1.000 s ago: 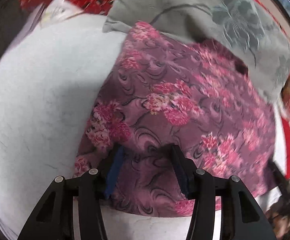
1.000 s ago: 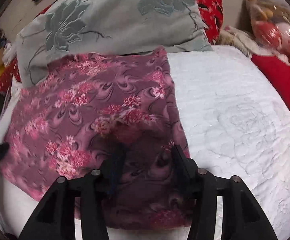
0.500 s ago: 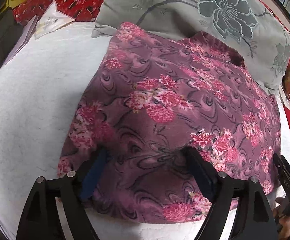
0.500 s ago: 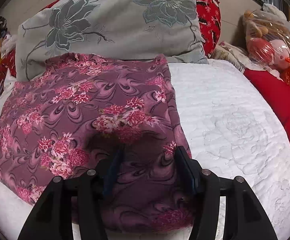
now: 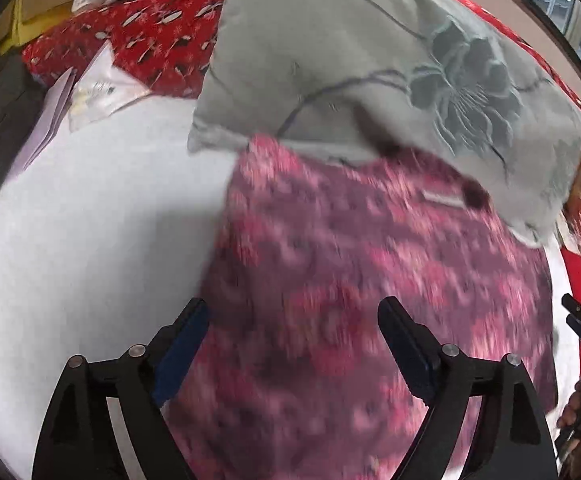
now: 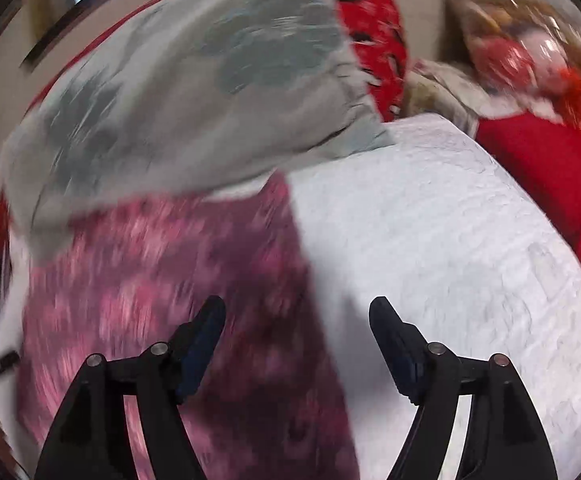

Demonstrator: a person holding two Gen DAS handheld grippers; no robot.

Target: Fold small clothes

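White bedding [image 6: 430, 220] under floral garment [image 5: 370, 280]; left gripper [image 5: 294, 320] wide, empty; right gripper [image 6: 296, 320] opening, empty.

Purple garment [image 5: 370, 280] with pink floral print, lying spread flat on white quilted bedspread [image 5: 102, 232], far edge touching grey pillow [image 5: 370, 72]; blurred.

Two close, downward wrist views, both over the floral garment [image 5: 370, 280].
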